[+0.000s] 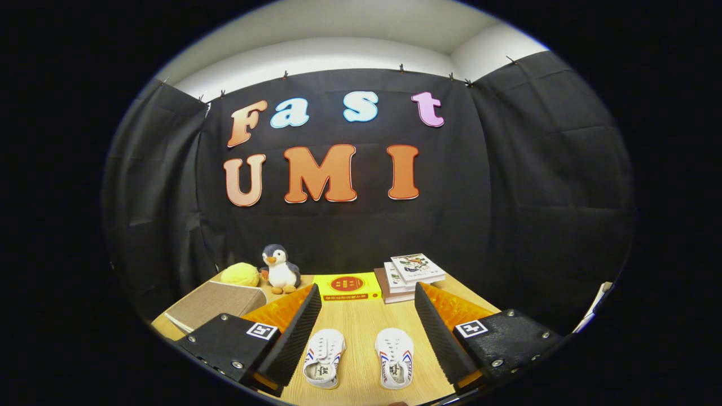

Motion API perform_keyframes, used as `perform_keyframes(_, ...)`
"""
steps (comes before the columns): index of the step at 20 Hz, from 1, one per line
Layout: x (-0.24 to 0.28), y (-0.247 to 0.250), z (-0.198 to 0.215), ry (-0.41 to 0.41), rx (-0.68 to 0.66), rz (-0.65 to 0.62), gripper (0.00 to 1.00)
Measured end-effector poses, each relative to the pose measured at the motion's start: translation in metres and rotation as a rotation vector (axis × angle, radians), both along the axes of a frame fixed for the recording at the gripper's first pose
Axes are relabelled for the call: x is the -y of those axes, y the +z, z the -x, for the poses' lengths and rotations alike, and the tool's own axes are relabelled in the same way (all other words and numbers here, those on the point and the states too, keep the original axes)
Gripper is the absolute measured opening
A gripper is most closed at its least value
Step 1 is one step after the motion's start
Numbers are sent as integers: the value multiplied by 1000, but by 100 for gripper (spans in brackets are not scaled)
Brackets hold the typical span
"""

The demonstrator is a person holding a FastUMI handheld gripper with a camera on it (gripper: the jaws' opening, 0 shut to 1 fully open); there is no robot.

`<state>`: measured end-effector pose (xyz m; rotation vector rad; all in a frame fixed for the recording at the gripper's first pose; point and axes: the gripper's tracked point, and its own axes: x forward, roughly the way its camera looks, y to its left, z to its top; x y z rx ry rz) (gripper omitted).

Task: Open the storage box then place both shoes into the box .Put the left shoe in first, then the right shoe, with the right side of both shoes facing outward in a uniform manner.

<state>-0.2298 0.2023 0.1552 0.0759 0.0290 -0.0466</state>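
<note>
Two small white shoes with red and blue side stripes lie side by side on the wooden table [361, 321], toes pointing away from me. The left shoe [324, 356] and the right shoe [395, 356] both sit between the fingers of my gripper [366, 307], near their bases. The gripper is open wide and holds nothing. A brown-grey fabric storage box [211, 303] with its lid shut stands beyond the left finger, at the table's left side.
At the back of the table are a yellow plush [241, 274], a toy penguin [280, 269], a yellow box [347, 286] lying flat, and a stack of books [410, 273]. Black cloth walls close in the table on three sides.
</note>
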Motion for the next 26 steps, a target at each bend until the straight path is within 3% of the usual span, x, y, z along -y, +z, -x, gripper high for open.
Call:
perform_keyframes(10,28,4,-22,13,-13,-31,99)
perform_keyframes(16,29,1,-33,66,-33,-51,98)
perform_keyframes(26,55,-4,-44,34,-42,-45,98)
